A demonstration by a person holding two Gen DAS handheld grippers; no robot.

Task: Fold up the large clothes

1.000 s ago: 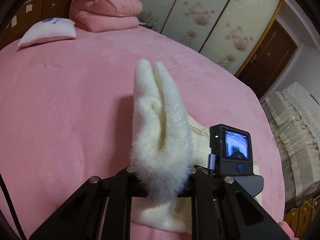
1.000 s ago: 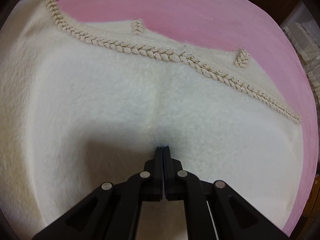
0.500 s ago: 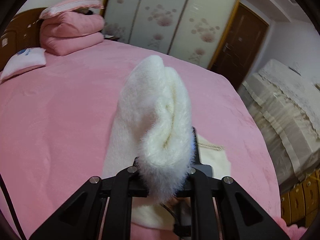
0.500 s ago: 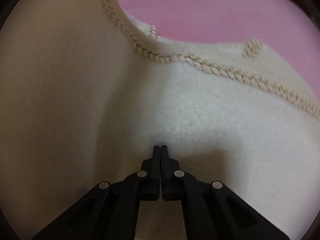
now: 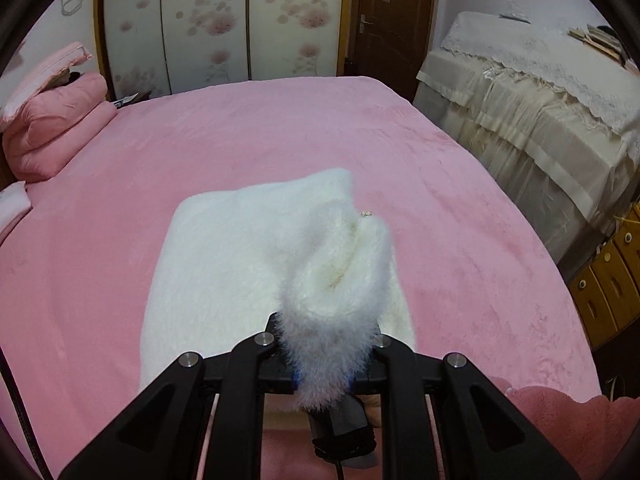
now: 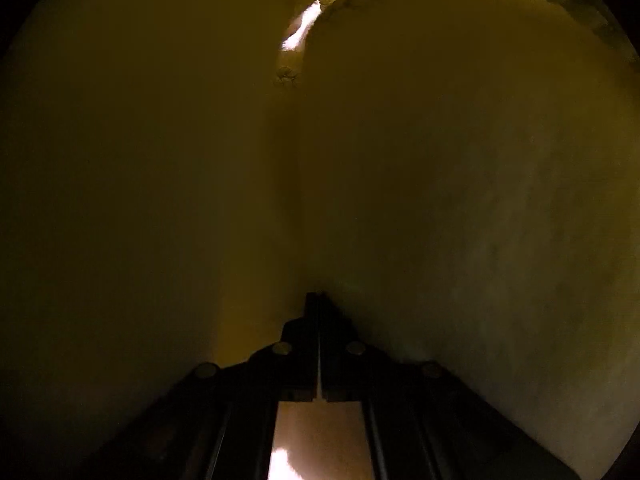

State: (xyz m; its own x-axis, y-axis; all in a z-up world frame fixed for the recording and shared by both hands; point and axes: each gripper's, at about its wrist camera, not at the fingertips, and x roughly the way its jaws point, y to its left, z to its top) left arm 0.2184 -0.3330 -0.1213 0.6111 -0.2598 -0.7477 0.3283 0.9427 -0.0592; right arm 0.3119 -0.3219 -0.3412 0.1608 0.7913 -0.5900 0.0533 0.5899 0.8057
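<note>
A fluffy white garment [image 5: 224,264] lies folded over on the pink bed [image 5: 280,132]. My left gripper [image 5: 326,360] is shut on a bunched edge of the garment and holds it above the rest. My right gripper [image 6: 319,300] is shut and sits under the folded layer. Its view is dark, filled by the garment [image 6: 440,160], with a thin slit of light at the top. Part of the right gripper's body [image 5: 344,428] shows below the cloth in the left wrist view.
Folded pink quilts [image 5: 52,128] lie at the bed's far left. A cream-covered piece of furniture [image 5: 532,108] stands to the right. Floral wardrobe doors [image 5: 224,20] and a brown door [image 5: 392,16] are behind.
My left gripper has carried the garment's edge over to the right, laying a layer across the rest. The fold has covered the right gripper, and its view has gone dark.
</note>
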